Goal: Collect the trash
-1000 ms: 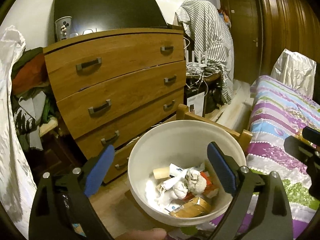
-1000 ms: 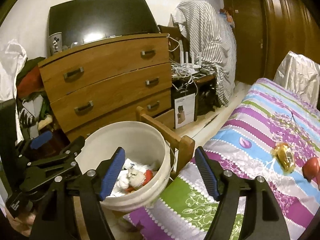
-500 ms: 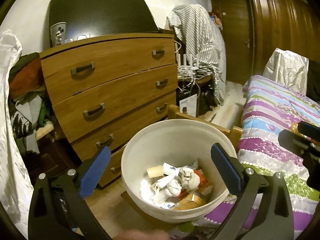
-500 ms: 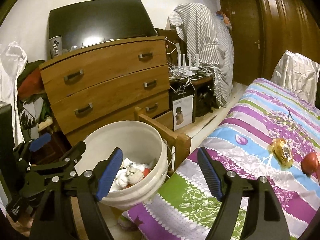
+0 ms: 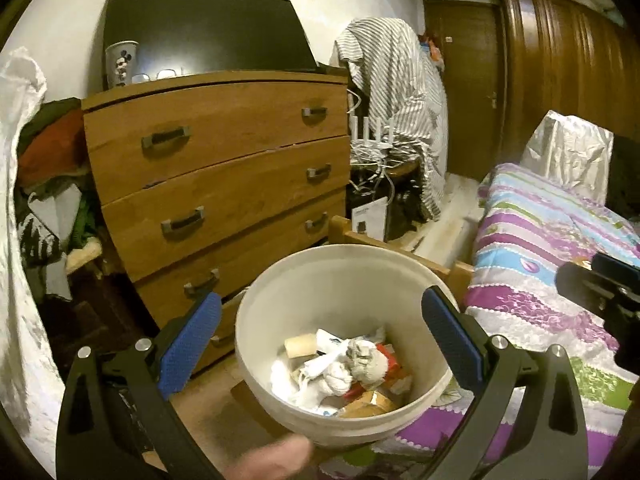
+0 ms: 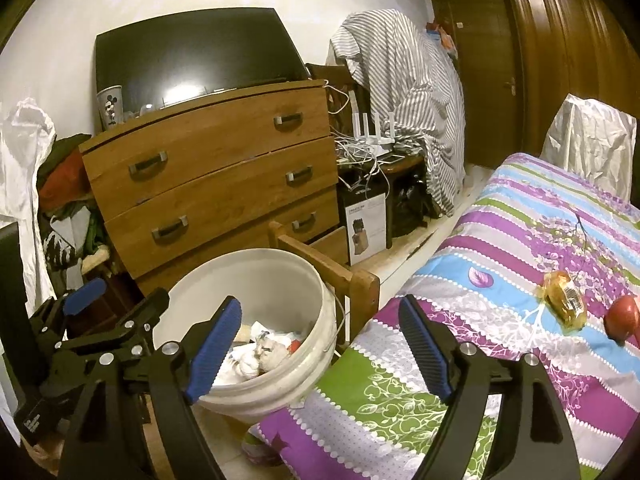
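A white bucket (image 5: 348,280) stands on the floor at the bed's foot, holding crumpled tissues (image 5: 332,376), a cardboard roll (image 5: 298,346) and wrappers. My left gripper (image 5: 320,312) hovers over its near rim, open, with nothing between the blue pads. In the right wrist view the bucket (image 6: 280,268) sits lower left. My right gripper (image 6: 320,308) hangs between the bucket and the bed with its jaws opening and nothing between them. On the bedspread to its right lie a yellow wrapper (image 6: 564,298) and a red thing (image 6: 624,316).
A wooden chest of drawers (image 6: 216,176) with a dark TV (image 6: 192,52) stands behind the bucket. The wooden bed frame post (image 6: 360,280) rises beside the bucket. Clothes are heaped at the left (image 6: 64,184). A striped cloth (image 6: 404,80) drapes over a chair. A fingertip (image 5: 280,456) shows at the bottom edge.
Both grippers' jaws have spread a little wider. Both views have shifted only slightly, and the trash in the bucket lies as before.
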Demonstrator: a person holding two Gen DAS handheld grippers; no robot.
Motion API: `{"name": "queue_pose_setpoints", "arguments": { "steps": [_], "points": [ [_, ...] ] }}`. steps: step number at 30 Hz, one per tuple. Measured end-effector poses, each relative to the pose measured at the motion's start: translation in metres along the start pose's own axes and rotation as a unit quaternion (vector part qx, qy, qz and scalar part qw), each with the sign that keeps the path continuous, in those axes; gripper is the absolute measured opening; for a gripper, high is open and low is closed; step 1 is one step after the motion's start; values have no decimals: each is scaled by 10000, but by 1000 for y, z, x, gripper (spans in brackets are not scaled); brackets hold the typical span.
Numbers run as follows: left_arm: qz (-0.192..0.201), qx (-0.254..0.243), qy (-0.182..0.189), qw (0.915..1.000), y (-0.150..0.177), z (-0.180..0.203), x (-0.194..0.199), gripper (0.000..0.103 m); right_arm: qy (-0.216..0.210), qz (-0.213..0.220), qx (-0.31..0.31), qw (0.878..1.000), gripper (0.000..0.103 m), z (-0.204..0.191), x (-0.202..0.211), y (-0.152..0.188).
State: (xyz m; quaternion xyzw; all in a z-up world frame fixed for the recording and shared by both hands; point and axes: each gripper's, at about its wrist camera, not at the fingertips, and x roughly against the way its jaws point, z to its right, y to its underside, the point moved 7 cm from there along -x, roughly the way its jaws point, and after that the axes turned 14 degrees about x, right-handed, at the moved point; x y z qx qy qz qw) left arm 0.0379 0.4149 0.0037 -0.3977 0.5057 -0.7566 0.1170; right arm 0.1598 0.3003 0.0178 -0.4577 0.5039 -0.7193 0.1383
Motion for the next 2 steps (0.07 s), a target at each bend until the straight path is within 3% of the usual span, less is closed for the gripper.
{"name": "queue_pose_setpoints", "arguments": {
  "steps": [2],
  "points": [
    [31, 15, -31, 10000, -1, -1, 1, 97, 1, 4, -9, 10000, 81, 0, 0, 0]
  ]
}}
